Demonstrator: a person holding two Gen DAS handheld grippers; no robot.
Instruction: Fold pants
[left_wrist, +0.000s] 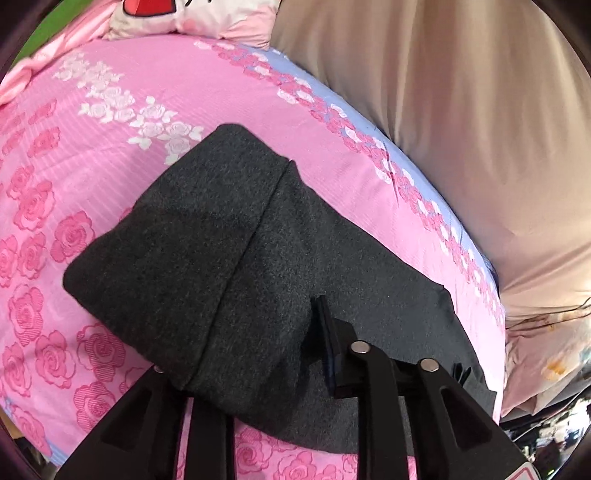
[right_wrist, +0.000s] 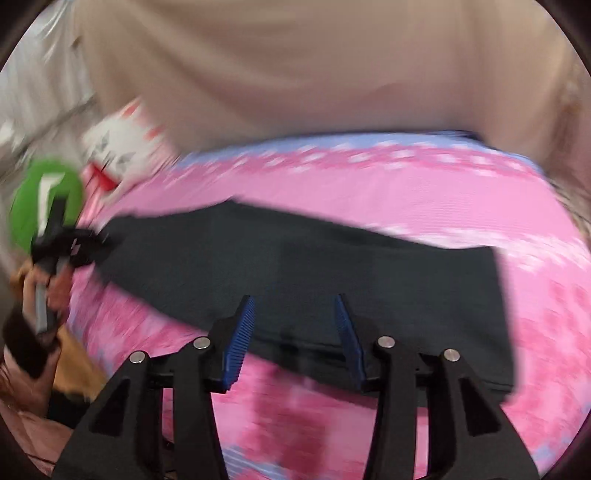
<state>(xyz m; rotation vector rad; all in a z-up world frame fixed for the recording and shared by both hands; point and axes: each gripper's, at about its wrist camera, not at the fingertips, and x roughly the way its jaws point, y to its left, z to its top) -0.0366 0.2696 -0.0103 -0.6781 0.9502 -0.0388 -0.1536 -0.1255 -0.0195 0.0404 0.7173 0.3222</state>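
**Pants half-folded on the bed**

Left wrist view: the dark grey pants (left_wrist: 236, 258) lie on a bed under a pink rose-print sheet (left_wrist: 110, 155). One end is doubled over onto the rest, making a thick upper layer with a seam running across it. The left hand-held gripper (left_wrist: 255, 354) has that folded layer between its fingers: the right finger (left_wrist: 328, 339) presses against the fold's edge, while the left finger is hidden under the cloth, so it is grasping the pants. A beige curtain (left_wrist: 461, 110) hangs along the far side of the bed, and a printed pillow (left_wrist: 192, 18) sits at the head.

Right wrist view: the picture is motion-blurred. The pants (right_wrist: 295, 266) stretch flat across the sheet (right_wrist: 369, 184). The right hand-held gripper (right_wrist: 295, 332) is released, its blue pads (right_wrist: 240, 339) well apart, poised over the near edge of the pants with nothing between them. At the far left the other gripper (right_wrist: 62, 247) shows, at the pants' end.
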